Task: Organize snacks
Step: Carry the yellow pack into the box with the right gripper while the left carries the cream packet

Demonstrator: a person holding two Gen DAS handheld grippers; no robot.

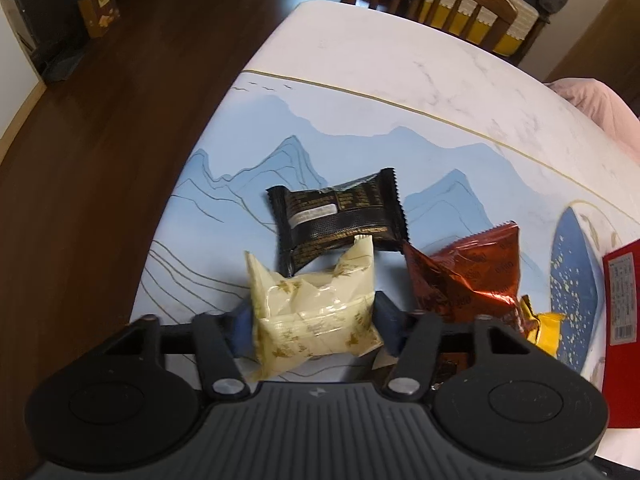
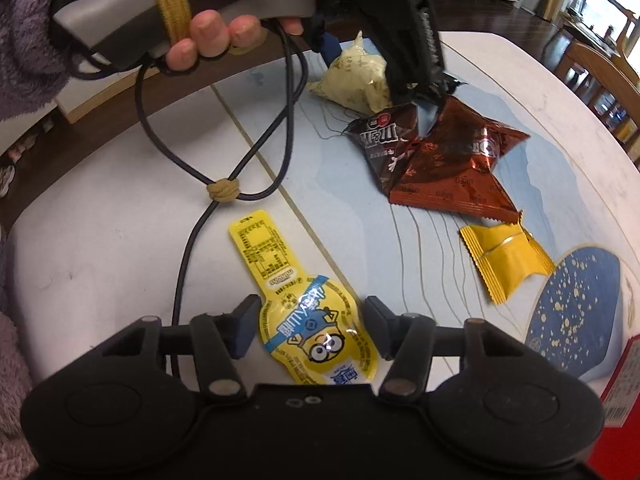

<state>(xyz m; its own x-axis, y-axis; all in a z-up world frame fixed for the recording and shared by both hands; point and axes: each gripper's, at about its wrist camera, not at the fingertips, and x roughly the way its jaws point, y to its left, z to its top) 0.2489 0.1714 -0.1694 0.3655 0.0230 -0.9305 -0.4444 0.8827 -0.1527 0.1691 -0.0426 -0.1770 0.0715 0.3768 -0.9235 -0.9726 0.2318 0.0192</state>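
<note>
In the left wrist view, a puffy cream snack packet (image 1: 316, 312) sits between the fingers of my left gripper (image 1: 314, 324), and both pads press on its sides. Past it lie a black packet (image 1: 340, 216) and a red-brown packet (image 1: 468, 276). In the right wrist view, my right gripper (image 2: 310, 330) straddles a flat yellow cartoon pouch (image 2: 316, 332) lying on the table. Its pads stand at the pouch's edges and the pouch is not squeezed. My left gripper (image 2: 380, 76) shows there too, over the cream packet (image 2: 356, 76).
A dark brown candy packet (image 2: 380, 136), the red-brown packet (image 2: 452, 168) and a small yellow packet (image 2: 508, 260) lie on the blue printed mat (image 2: 348, 208). A red box (image 1: 624, 320) stands at the right. A cable (image 2: 188, 264) hangs from the hand. The table edge drops off on the left.
</note>
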